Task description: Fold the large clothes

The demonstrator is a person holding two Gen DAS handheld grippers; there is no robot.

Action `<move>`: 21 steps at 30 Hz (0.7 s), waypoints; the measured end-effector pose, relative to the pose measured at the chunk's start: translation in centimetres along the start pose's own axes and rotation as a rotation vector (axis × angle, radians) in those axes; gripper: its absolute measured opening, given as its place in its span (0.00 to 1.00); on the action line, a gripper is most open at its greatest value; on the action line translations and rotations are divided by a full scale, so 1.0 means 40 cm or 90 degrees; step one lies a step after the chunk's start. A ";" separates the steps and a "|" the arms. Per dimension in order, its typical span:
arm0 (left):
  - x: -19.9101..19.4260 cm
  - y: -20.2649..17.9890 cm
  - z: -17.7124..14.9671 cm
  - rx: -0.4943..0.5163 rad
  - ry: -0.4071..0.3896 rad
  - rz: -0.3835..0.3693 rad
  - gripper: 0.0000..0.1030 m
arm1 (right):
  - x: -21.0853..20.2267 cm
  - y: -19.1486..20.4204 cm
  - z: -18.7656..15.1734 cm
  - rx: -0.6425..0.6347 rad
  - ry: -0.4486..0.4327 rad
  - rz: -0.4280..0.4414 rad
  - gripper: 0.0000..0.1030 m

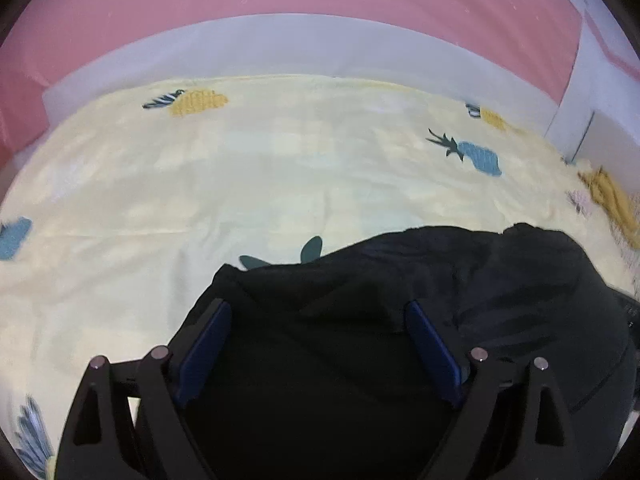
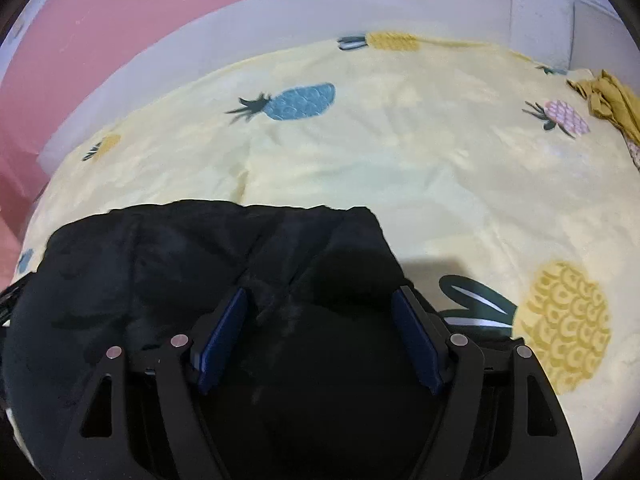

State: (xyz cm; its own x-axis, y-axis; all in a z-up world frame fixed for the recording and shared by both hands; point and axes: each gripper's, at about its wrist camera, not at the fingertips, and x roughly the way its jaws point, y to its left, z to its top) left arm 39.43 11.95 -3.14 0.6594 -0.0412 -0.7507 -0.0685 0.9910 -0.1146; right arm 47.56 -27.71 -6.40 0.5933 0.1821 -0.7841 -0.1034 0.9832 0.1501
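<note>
Hovering over a black garment [image 1: 400, 300] bunched on the pineapple-print bed sheet [image 1: 240, 184], the left claw [image 1: 318, 312] and right claw [image 2: 320, 300] both stand released. Grasping appears pending; next move: pinch an edge each, then spread.

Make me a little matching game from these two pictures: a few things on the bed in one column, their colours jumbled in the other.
Things:
1. garment under the gripper fingers
2. bedsheet
3. crumpled cloth at the far right edge
4. wall behind the bed

Colours:
A. pink
B. black
C. pale yellow with pineapples
D. mustard

Pairs: 1-B, 2-C, 3-D, 4-A
</note>
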 end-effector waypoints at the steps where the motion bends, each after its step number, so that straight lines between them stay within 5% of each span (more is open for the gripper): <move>1: 0.014 -0.003 0.000 -0.002 0.001 0.004 0.89 | 0.014 0.003 0.001 -0.001 0.001 -0.003 0.72; 14: 0.034 -0.002 -0.008 -0.022 -0.020 -0.013 0.89 | 0.025 -0.005 -0.005 0.020 0.001 0.003 0.72; 17: 0.001 -0.006 0.005 -0.014 -0.016 -0.007 0.88 | -0.030 -0.006 0.000 0.022 -0.001 -0.001 0.72; 21: -0.103 0.031 0.016 -0.040 -0.051 -0.064 0.88 | -0.177 -0.020 -0.034 0.012 -0.071 0.033 0.72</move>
State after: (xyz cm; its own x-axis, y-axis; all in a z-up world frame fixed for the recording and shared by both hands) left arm 37.11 13.43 0.25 0.7224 -0.1276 -0.6796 -0.0443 0.9723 -0.2296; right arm 42.35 -29.78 -1.78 0.6731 0.2302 -0.7028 -0.1225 0.9719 0.2011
